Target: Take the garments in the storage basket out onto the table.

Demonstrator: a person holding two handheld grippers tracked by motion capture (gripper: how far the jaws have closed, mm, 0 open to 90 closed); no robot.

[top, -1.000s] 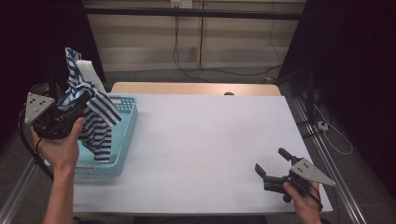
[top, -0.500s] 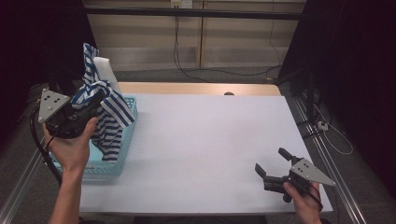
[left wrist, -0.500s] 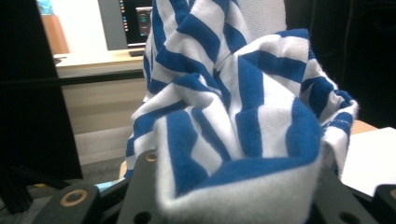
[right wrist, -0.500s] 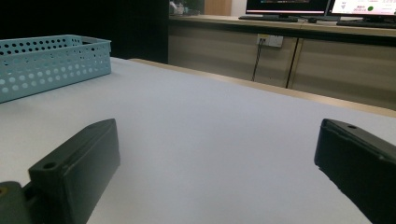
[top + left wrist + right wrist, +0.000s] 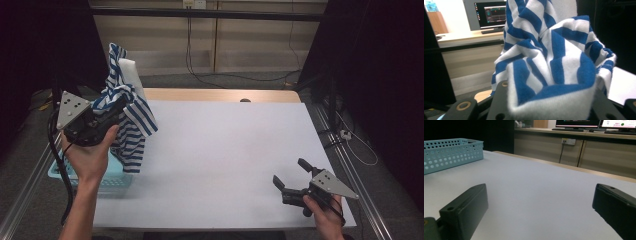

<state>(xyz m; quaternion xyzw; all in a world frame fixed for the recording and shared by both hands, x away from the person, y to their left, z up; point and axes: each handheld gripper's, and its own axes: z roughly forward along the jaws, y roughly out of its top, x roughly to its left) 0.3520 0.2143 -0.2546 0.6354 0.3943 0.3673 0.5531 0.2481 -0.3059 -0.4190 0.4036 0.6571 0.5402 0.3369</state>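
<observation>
**Striped cloth may snag on the basket**

The white table (image 5: 225,150) is bare at centre. At nine o'clock, above the blue basket (image 5: 112,181), the left gripper (image 5: 116,107) clamps the striped cloth (image 5: 131,117); its hanging tail could drag the basket. The right gripper (image 5: 290,176) rests at five o'clock, jaws spread, holding nothing.

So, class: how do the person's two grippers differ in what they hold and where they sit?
The left gripper is clamped on a blue-and-white striped cloth, raised above the basket; the right gripper stands open, low over the white table. Both are black and hand-held.
</observation>
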